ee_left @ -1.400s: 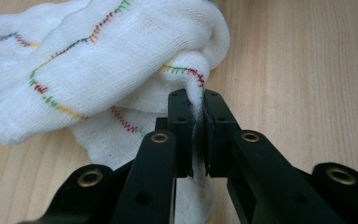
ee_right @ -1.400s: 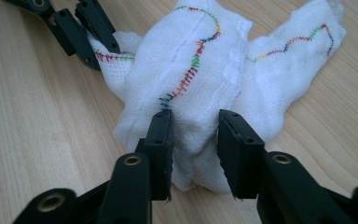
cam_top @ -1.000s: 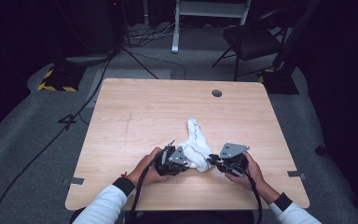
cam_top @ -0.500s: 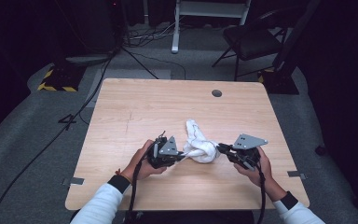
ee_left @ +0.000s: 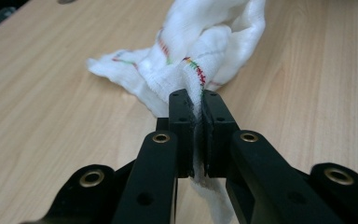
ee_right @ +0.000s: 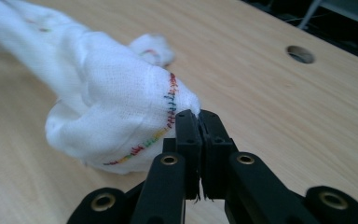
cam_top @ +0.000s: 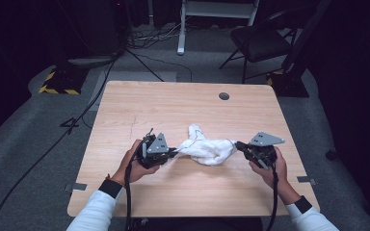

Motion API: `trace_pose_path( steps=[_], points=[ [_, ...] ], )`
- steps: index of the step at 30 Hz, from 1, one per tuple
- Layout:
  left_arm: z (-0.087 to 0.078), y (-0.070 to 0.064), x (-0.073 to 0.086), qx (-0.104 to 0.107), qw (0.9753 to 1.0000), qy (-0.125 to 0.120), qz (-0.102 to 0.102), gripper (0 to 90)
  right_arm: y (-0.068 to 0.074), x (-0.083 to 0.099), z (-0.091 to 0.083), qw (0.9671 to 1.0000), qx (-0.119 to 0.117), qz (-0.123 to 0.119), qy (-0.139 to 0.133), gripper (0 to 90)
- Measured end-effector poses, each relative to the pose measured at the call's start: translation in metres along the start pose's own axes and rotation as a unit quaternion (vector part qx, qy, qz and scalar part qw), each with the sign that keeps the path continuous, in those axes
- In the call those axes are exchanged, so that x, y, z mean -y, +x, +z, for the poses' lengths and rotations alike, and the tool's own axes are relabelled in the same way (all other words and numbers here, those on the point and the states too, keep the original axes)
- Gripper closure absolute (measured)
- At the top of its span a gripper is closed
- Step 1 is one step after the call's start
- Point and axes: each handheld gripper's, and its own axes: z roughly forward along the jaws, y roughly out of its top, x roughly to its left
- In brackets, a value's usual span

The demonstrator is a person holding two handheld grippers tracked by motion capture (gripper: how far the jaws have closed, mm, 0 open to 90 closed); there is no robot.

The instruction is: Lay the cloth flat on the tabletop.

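Note:
A white cloth [cam_top: 206,147] with coloured stitching along its hem lies bunched near the middle of the wooden table [cam_top: 139,106]. My left gripper [cam_top: 175,152] is shut on the cloth's left end; in the left gripper view the cloth [ee_left: 200,42] is pinched between the black jaws [ee_left: 198,100]. My right gripper [cam_top: 239,144] is shut on the cloth's right end; in the right gripper view the hem [ee_right: 121,112] is clamped at the jaw tips [ee_right: 198,116]. The cloth stretches between the two grippers and sags onto the table.
A round cable hole [cam_top: 224,96] is in the table's far right part. Beyond the table stand a dark chair [cam_top: 260,41], a white stand [cam_top: 212,14] and cables [cam_top: 139,53] on the grey floor.
Both grippers have moved apart, left gripper leftward and right gripper rightward, each holding a cloth end. The cloth has been drawn out from a tight heap into a longer band.

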Motion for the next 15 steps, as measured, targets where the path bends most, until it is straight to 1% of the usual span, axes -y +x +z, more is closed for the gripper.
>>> trace_pose_path(
  steps=[1,2,3,5,6,7,8,9,10,11,12,13,14,15],
  points=[
    [0.000,0.000,0.000,0.000,1.0000,0.000,0.000,84.4,-0.005,-0.001,-0.004,0.9999,0.009,0.012,-0.006,87.7],
    [-0.011,-0.001,-0.006,-0.010,0.9998,-0.014,0.010,84.4,-0.009,-0.002,-0.008,0.9997,0.014,0.018,-0.013,87.7],
    [-0.011,-0.001,-0.006,-0.010,0.9998,-0.014,0.010,84.5,-0.009,-0.002,-0.008,0.9997,0.014,0.018,-0.013,87.7],
    [-0.028,-0.001,-0.014,-0.015,0.9989,-0.043,0.014,84.5,-0.017,-0.007,-0.022,0.9985,0.027,0.026,-0.039,87.7],
    [-0.034,-0.001,-0.016,-0.020,0.9984,-0.051,0.014,84.5,-0.020,-0.009,-0.029,0.9977,0.031,0.031,-0.051,87.7],
    [-0.044,-0.002,-0.019,-0.023,0.9975,-0.066,0.013,84.5,-0.025,-0.013,-0.041,0.9965,0.030,0.036,-0.069,87.7],
    [-0.056,-0.004,-0.023,-0.029,0.9963,-0.080,0.018,84.5,-0.025,-0.015,-0.047,0.9959,0.030,0.035,-0.078,87.7],
    [-0.056,-0.004,-0.023,-0.029,0.9963,-0.080,0.018,84.5,-0.025,-0.015,-0.047,0.9959,0.030,0.035,-0.078,87.7],
    [-0.064,-0.007,-0.026,-0.033,0.9956,-0.084,0.024,84.5,-0.024,-0.019,-0.057,0.9951,0.024,0.030,-0.091,87.7],
    [-0.068,-0.009,-0.028,-0.035,0.9952,-0.088,0.028,84.4,-0.023,-0.021,-0.060,0.9949,0.022,0.028,-0.094,87.7],
    [-0.077,-0.014,-0.034,-0.039,0.9938,-0.096,0.040,84.4,-0.022,-0.023,-0.064,0.9943,0.020,0.025,-0.101,87.7],
    [-0.077,-0.014,-0.034,-0.039,0.9938,-0.096,0.040,84.4,-0.020,-0.025,-0.068,0.9939,0.021,0.023,-0.106,87.6],
    [-0.085,-0.018,-0.041,-0.045,0.9923,-0.105,0.048,84.4,-0.018,-0.028,-0.070,0.9935,0.022,0.020,-0.110,87.6],
    [-0.087,-0.018,-0.044,-0.046,0.9920,-0.106,0.052,84.3,-0.017,-0.030,-0.072,0.9932,0.026,0.016,-0.112,87.6]
  ],
)
